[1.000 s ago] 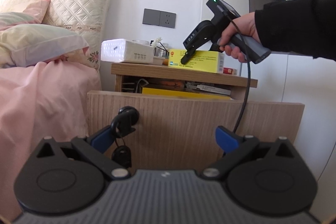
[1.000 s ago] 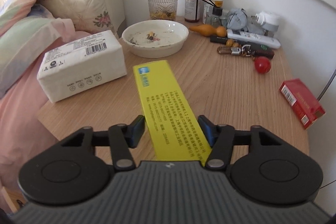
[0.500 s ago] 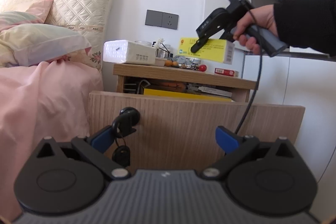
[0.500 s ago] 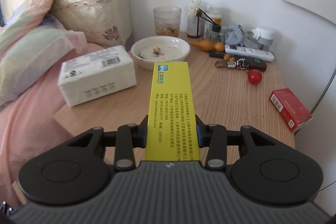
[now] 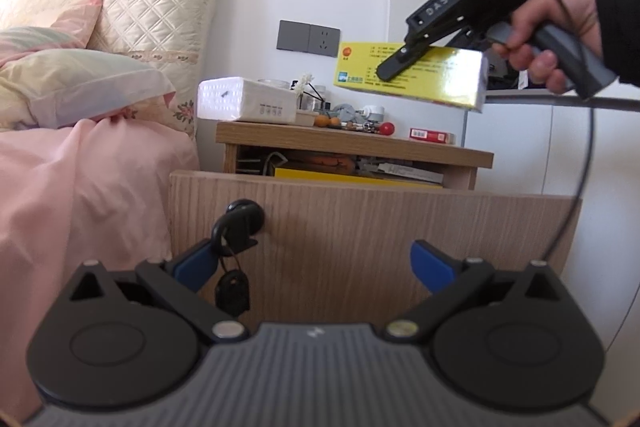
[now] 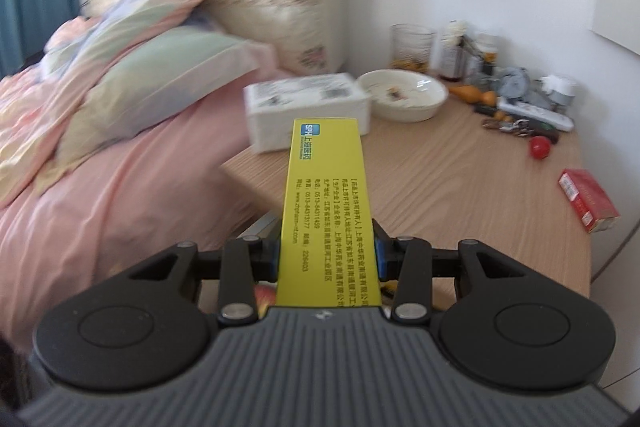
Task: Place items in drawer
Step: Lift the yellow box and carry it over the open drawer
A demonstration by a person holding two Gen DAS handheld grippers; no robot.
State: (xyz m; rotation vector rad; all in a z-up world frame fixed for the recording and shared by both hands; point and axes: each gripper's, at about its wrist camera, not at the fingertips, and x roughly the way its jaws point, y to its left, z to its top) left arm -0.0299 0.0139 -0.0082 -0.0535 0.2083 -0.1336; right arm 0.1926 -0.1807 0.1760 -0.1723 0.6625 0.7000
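- My right gripper (image 6: 326, 259) pinches the yellow box (image 6: 328, 211) by its long sides, in the air above the nightstand (image 6: 460, 187), so I can carry it to the drawer (image 5: 360, 223).
- My left gripper (image 5: 312, 259) is spread and holds nothing; it waits before the drawer front.
- The drawer stands open; inside I see something yellow, perhaps a book.

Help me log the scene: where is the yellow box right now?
The yellow box is in the air above the nightstand, clamped in the right gripper.

Yellow box (image 6: 326, 211) (in right tongs (image 6: 326, 259)) now off nightstand (image 6: 460, 179), higher.
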